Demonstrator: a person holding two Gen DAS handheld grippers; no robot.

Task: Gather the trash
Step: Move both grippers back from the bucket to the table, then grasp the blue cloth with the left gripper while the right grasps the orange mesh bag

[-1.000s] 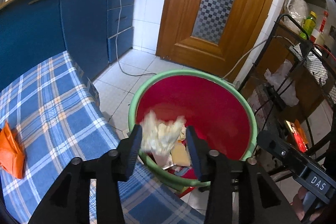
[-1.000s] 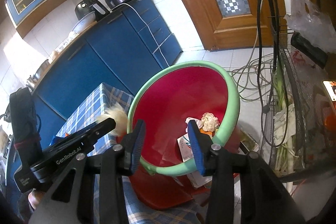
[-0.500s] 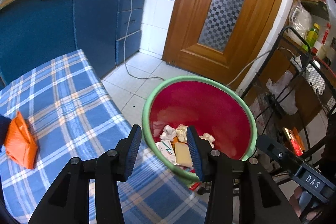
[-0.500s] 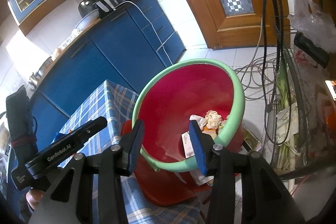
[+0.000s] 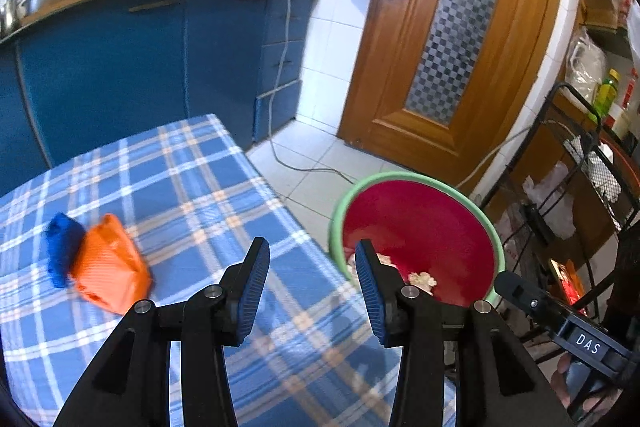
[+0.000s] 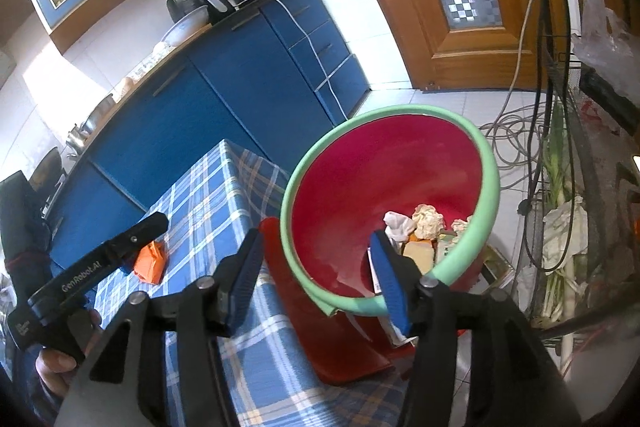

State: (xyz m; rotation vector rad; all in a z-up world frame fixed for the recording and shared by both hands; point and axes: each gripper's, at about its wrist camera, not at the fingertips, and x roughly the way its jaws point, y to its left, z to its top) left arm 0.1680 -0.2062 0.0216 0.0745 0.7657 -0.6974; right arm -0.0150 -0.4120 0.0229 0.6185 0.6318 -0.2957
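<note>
Left wrist view: left gripper (image 5: pixel 310 281) part open and empty over the checked tablecloth (image 5: pixel 192 187); orange wrapper (image 5: pixel 110 267) and a blue piece (image 5: pixel 62 247) lie on the cloth, well left of the red bin (image 5: pixel 420 227), so uncollected. Right wrist view: right gripper (image 6: pixel 316 267) opening, empty, astride the bin's near rim; crumpled paper (image 6: pixel 428 221) and packets already inside, job judged mostly done.

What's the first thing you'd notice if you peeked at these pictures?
The big red bucket with a green rim beside the table, with crumpled white paper scraps at its bottom. Next, the bright orange plastic wrapper lying on the blue checked tablecloth, touching a small blue packet.
</note>
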